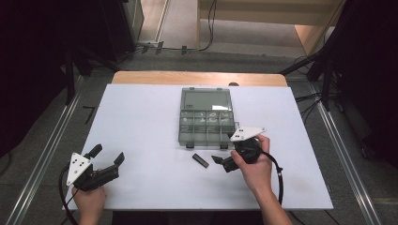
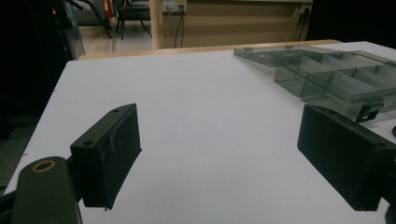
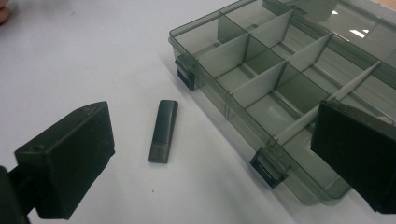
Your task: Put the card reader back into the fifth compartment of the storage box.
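Lying flat on the white worktop (image 1: 141, 122), one small black stick (image 1: 200, 160) sits just beside the open compartment box (image 1: 206, 117), whose small contents blur. Both the left hand-held gripper (image 1: 107, 155) and right hand-held gripper (image 1: 220, 161) gape empty.

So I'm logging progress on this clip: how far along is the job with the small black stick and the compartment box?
Done: the compartment box lies open, lid folded back. In hand: the right gripper, jaws open, is lined up over the small black stick, which lies on the table beside the box's front latches, ungripped. Left: probably gripping it and placing it in a compartment. The left gripper rests open, off to the side.
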Demonstrator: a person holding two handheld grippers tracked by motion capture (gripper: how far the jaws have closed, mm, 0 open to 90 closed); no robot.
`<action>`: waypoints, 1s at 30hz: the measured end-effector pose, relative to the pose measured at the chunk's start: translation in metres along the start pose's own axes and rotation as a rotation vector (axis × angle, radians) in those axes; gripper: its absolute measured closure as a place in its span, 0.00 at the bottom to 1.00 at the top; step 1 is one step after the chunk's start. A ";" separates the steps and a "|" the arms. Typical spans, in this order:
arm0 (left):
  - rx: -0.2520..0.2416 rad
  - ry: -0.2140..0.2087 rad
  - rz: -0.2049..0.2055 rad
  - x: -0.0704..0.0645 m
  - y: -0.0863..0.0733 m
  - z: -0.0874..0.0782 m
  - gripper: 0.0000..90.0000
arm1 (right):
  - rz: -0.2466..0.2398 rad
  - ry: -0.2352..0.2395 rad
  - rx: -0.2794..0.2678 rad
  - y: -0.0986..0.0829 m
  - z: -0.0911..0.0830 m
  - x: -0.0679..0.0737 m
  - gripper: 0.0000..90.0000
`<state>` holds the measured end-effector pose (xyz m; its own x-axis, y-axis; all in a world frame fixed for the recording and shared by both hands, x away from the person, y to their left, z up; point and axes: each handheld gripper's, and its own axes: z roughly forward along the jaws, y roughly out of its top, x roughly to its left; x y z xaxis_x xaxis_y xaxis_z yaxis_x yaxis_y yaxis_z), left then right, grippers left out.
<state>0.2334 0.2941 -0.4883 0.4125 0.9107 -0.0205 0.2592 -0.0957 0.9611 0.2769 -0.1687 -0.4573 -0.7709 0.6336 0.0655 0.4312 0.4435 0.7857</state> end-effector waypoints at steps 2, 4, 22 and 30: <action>-0.001 0.000 -0.001 0.000 0.000 0.000 0.15 | -0.004 -0.008 0.001 0.002 0.003 0.002 0.06; 0.000 -0.001 -0.002 0.000 0.000 0.000 0.15 | -0.010 -0.002 0.000 0.004 0.005 0.003 0.06; -0.001 -0.003 -0.003 0.000 0.000 0.000 0.15 | -0.038 0.059 0.061 0.015 0.029 0.019 0.06; -0.001 -0.003 -0.005 0.000 0.000 0.000 0.15 | -0.050 0.058 0.092 0.016 0.039 0.027 0.15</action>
<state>0.2338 0.2943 -0.4883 0.4133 0.9102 -0.0263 0.2603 -0.0904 0.9613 0.2814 -0.1203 -0.4672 -0.8173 0.5725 0.0657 0.4309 0.5314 0.7294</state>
